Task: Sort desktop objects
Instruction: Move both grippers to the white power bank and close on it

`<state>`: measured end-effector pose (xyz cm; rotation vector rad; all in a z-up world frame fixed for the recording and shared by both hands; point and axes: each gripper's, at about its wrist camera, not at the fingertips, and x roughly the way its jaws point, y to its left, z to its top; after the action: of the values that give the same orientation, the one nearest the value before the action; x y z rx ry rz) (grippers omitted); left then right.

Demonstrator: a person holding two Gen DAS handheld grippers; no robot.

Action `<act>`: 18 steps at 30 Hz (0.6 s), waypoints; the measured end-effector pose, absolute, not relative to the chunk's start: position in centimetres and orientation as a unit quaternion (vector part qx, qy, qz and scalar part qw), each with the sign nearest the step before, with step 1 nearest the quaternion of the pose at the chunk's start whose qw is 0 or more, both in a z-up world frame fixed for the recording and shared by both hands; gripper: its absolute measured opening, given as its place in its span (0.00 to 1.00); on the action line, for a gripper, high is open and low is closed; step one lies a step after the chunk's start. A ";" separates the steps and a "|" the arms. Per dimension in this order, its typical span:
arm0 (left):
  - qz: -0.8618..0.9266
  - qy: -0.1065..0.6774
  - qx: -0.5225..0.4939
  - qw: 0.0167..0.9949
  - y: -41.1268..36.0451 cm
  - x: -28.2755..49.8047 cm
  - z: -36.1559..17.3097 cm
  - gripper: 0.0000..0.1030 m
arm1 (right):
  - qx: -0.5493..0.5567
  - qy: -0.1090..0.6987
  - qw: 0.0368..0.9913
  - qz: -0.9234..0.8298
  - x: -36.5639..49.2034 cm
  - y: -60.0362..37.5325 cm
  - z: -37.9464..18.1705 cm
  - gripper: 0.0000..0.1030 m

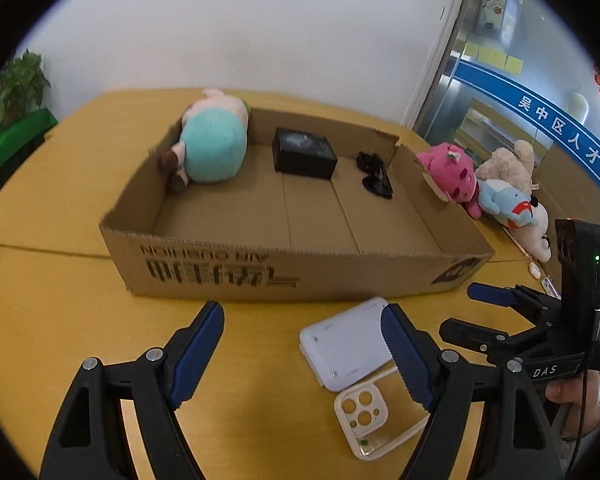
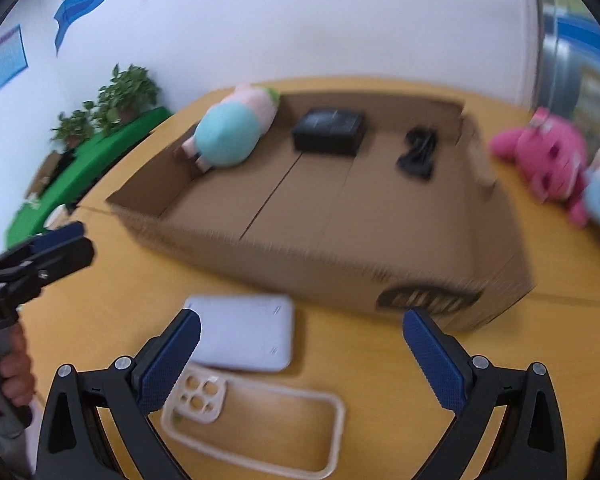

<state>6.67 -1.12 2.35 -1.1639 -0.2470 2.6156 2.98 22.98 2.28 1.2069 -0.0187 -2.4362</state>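
Counting three plush toys [image 1: 486, 188] outside box [image 1: 300, 276]

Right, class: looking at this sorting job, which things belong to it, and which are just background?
Part of the job:
cardboard box
teal plush
black box
sunglasses
white pad
phone case
pink plush
left gripper
right gripper

Just background:
potted plants
wall posters

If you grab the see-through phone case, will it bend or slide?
The phone case is probably bendy: it is just a thin open frame around a clear back. It lies flat on the smooth yellow table, so it may slide when nudged. It looks light and won't roll.
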 end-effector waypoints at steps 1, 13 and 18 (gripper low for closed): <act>0.893 -0.098 -0.416 0.141 -1.2 6.5 1.5 0.78 | 0.446 -0.013 0.225 -0.866 3.0 23.1 1.3 1.00; 0.812 -0.205 -0.504 0.213 -0.8 3.7 -4.7 0.70 | 0.510 -0.005 0.289 -0.810 1.8 20.0 -4.0 0.99; 0.793 -0.216 -0.523 0.228 -0.2 2.9 -5.9 0.44 | 0.523 0.006 0.317 -0.791 1.0 18.3 -4.9 0.96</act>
<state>2.87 -0.22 -5.91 -1.4394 -0.5953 2.1835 1.03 18.34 -4.86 1.3756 0.0170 -2.0832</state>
